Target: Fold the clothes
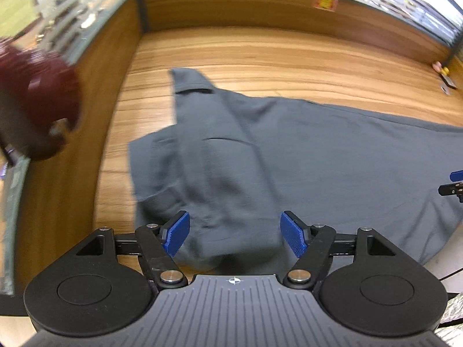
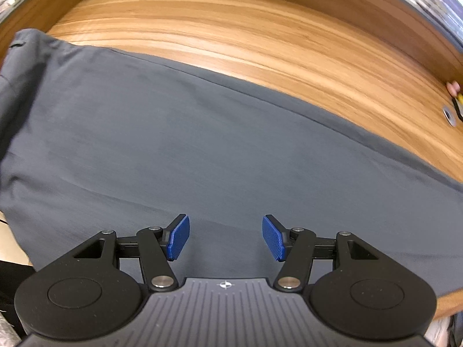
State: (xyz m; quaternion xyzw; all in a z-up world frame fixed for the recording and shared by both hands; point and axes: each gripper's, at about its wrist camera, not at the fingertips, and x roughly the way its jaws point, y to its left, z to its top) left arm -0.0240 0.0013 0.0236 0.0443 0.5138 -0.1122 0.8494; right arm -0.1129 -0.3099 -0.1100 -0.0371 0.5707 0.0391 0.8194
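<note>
— While I hold both tools low over the bench (image 2: 260, 29), where is the cloth?
— I see the grey garment (image 1: 289, 159) spread on the wooden bench, directly under and ahead of my left hand-held gripper (image 1: 234, 235), its blue pads spread wide with bunched cloth between them, untouched as far as I can tell.
— And its lie?
— Long axis runs from the bench's near left toward its far right; a narrow part points at the far edge.
— The other?
— My right hand-held gripper (image 2: 225, 237) hovers over flat cloth, jaws apart, pinching nothing.
</note>
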